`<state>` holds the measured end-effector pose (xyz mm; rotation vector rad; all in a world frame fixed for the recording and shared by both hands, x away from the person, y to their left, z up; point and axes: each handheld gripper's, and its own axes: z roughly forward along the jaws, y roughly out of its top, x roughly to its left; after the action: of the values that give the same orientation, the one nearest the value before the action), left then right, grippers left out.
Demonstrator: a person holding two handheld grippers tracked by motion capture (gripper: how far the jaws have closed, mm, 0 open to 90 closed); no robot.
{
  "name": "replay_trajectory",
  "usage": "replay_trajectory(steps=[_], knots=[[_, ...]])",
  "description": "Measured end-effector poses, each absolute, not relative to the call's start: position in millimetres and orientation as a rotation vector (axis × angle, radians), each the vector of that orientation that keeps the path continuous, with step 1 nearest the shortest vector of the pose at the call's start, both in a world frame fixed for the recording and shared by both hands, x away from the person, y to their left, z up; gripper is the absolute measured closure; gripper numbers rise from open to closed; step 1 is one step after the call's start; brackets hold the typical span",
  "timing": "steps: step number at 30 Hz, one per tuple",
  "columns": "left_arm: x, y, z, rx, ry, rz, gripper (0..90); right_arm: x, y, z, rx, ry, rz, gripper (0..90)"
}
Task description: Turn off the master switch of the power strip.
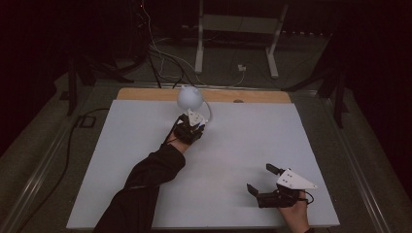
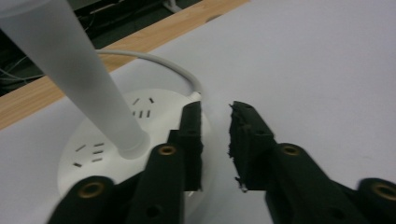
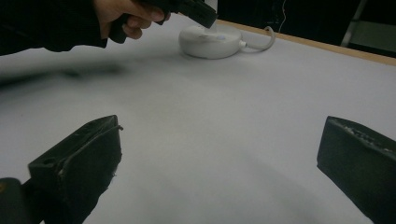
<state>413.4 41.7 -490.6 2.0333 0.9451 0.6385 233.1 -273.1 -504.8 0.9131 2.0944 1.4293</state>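
A white lamp stands at the far middle of the table: a round globe (image 1: 189, 97) on a frosted cone stem (image 2: 79, 70) that rises from a flat round base (image 2: 93, 158) with small slots. Its white cable (image 2: 154, 58) curves off toward the wooden edge. My left gripper (image 2: 215, 112) is just over the near rim of the base (image 3: 210, 42), jaws a narrow gap apart with nothing between them. My right gripper (image 1: 260, 178) rests low at the near right, wide open and empty above the bare white sheet (image 3: 219, 140).
The white sheet (image 1: 243, 141) covers most of the table, with a wooden strip (image 1: 252, 96) along the far edge. Beyond it are loose floor cables (image 1: 165, 58) and a white metal frame (image 1: 238, 29). A black cable (image 1: 73, 141) runs along the left side.
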Motion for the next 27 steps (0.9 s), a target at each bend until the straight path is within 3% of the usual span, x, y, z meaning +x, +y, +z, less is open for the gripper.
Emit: replay_trajectory(steps=[7, 27], knots=[[417, 38, -488, 2.05, 0.92, 0.68, 90.0, 233, -273, -505, 0.915, 2.095, 1.433, 0.0], [435, 29, -508, 2.128, 0.868, 0.8, 90.0, 233, -273, -505, 0.912, 2.103, 1.426, 0.0]])
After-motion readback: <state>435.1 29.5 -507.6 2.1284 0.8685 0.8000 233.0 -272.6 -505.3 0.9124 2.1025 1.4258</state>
